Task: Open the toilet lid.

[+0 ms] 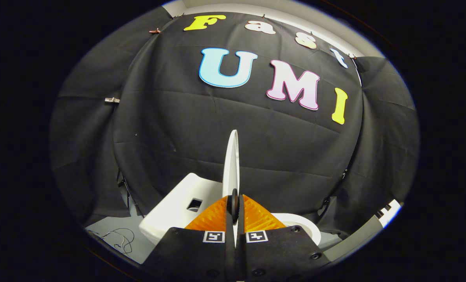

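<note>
White plastic toilet lid [232, 164], thin and rounded, stands edge-on between the fingers and rises straight ahead of them, nearly upright against the black cloth wall. Gripper [234, 211] is closed down to a narrow slot, both fingers pressing the lid's lower rim from either side; nothing else is held. Lid's long axis runs up and away from the fingertips, roughly in line with the gripper's own forward axis. White ceramic toilet tank [178, 207] sits below and left of the fingers; curved white seat rim [305, 229] shows below right. Judgement: lid looks close to fully raised. Remaining travel would be a short push past vertical toward the tank, then release.
</note>
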